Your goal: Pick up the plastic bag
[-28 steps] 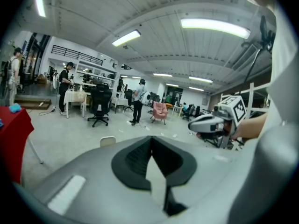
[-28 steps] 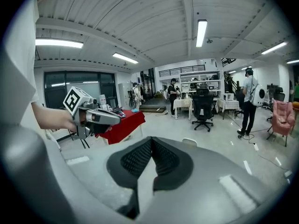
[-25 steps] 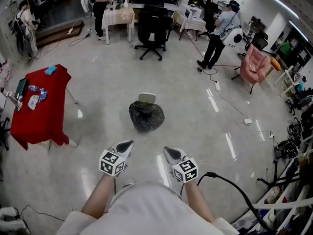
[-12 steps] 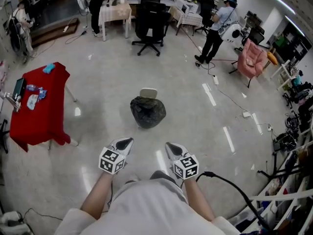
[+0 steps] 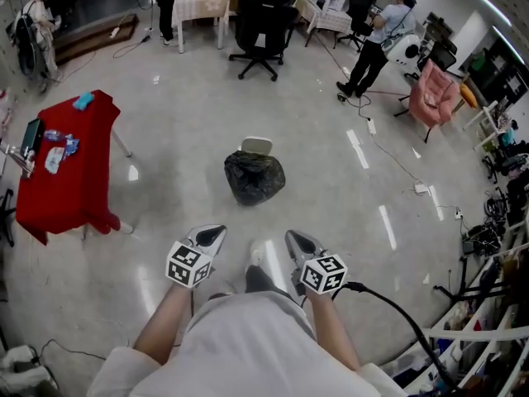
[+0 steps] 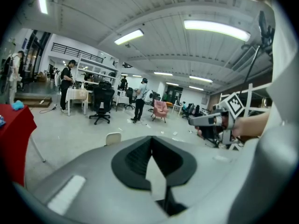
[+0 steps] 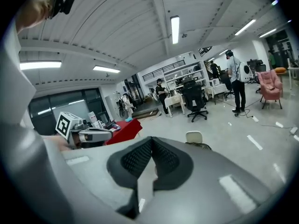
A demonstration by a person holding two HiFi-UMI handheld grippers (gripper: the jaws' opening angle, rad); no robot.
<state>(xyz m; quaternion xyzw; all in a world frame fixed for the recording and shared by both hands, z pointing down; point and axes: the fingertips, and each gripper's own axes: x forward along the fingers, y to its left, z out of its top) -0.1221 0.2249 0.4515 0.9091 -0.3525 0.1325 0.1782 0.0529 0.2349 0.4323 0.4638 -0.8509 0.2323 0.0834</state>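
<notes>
A dark, stuffed plastic bag (image 5: 254, 177) sits on the shiny floor ahead of me, with a pale lidded bin (image 5: 256, 145) right behind it. My left gripper (image 5: 212, 237) and right gripper (image 5: 295, 241) are held side by side close to my body, well short of the bag, both shut and empty. In the right gripper view only the bag's top edge (image 7: 201, 145) peeks over the jaws, below the bin (image 7: 194, 136). In the left gripper view the bin (image 6: 112, 138) shows and the bag is hidden behind the jaws.
A table with a red cloth (image 5: 68, 165) stands to the left. A black office chair (image 5: 263, 33) and a pink chair (image 5: 436, 96) are farther off, with people standing at the back. A black cable (image 5: 397, 314) runs along the floor on my right, near shelving.
I have walked forward: the bag and bin have come slightly nearer in the head view. Both grippers keep the same shut pose in front of me.
</notes>
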